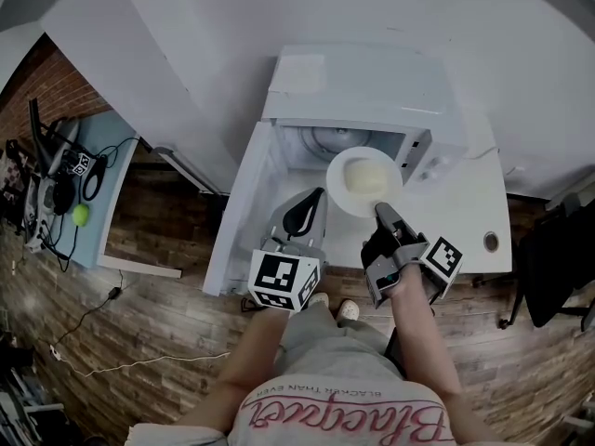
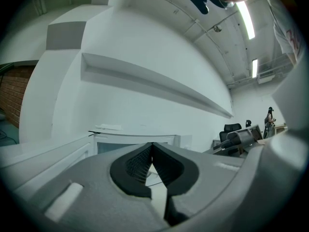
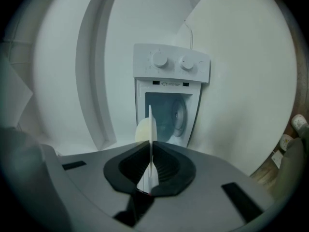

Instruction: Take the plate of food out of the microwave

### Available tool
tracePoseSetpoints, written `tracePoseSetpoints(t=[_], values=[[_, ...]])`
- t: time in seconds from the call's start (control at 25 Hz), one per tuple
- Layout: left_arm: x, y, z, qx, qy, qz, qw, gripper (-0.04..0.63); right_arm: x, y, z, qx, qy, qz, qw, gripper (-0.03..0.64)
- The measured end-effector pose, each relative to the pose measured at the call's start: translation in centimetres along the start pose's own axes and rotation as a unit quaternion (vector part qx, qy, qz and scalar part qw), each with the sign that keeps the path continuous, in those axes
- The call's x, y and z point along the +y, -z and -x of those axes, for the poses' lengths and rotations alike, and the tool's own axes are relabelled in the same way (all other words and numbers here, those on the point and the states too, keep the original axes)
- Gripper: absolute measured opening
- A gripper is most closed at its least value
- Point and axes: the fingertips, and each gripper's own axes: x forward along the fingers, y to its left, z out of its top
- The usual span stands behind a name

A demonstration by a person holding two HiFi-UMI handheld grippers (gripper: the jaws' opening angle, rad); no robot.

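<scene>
Shirt front point(image 1: 339, 416) and two forearms fill the bottom of the head view, closest to the lens; shoes point(image 1: 335, 310) show just above on the wood-plank floor point(image 1: 158, 323).

Far left: pale blue desk point(image 1: 116, 170) cluttered with dark cables and gear, one green ball point(image 1: 81, 215) near its edge.

Centre-left: white microwave point(image 1: 363, 91) against a white wall, its door point(image 1: 240, 214) swung open to the left. From the right gripper view the microwave point(image 3: 171, 81) appears turned on its side, two knobs point(image 3: 153, 60) on the control panel, cavity open and lit bluish.

Left gripper point(image 1: 307, 210) sits low in front of the open door, marker cube toward the person. In the left gripper view point(image 2: 152, 146) the black pads meet at their tips with nothing between them: closed and empty.

Centre: white plate point(image 1: 364, 180) carrying a pale portion of food point(image 1: 370, 182), out of the cavity, just in front of the microwave's opening. Seen edge-on in the right gripper view, plate point(image 3: 150, 129) with the food point(image 3: 141, 130) on one face.

Right gripper point(image 1: 379, 208) clamps the plate's near rim; pads point(image 3: 169, 168) pressed on both sides of the rim, gripping it point(image 3: 150, 149).

Right: white table point(image 1: 465, 221) with a round hole point(image 1: 491, 242); black chair point(image 1: 558, 258) beyond its edge.
</scene>
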Motion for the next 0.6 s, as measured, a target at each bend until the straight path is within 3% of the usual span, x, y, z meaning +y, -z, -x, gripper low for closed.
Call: tracePoseSetpoints(t=[0.6], values=[[1.7,-2.6,0.1,-0.033,-0.016,0.005,0.9993,0.006,4.3,0.2,-0.1,0.018,-0.025,0.022,0.999,0.025]])
